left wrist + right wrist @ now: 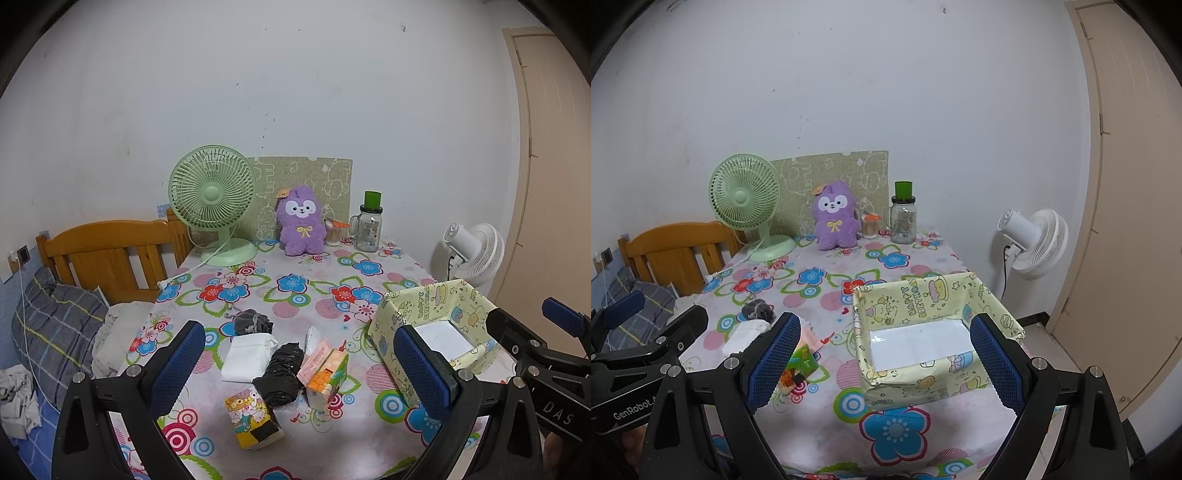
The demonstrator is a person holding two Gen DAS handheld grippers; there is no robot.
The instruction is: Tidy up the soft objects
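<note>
- I am holding the left gripper [299, 373] wide and empty, low in the frame, above the soft items: black roll [280, 373], white pouch [248, 356], grey bundle [253, 322].
- I am keeping the right gripper [882, 363] spread and empty before the yellow box [908, 295], lower center-right.
- The items are crowding together, touching; closing on the roll risks dragging the tissue pack [327, 378] or pouch along.
</note>
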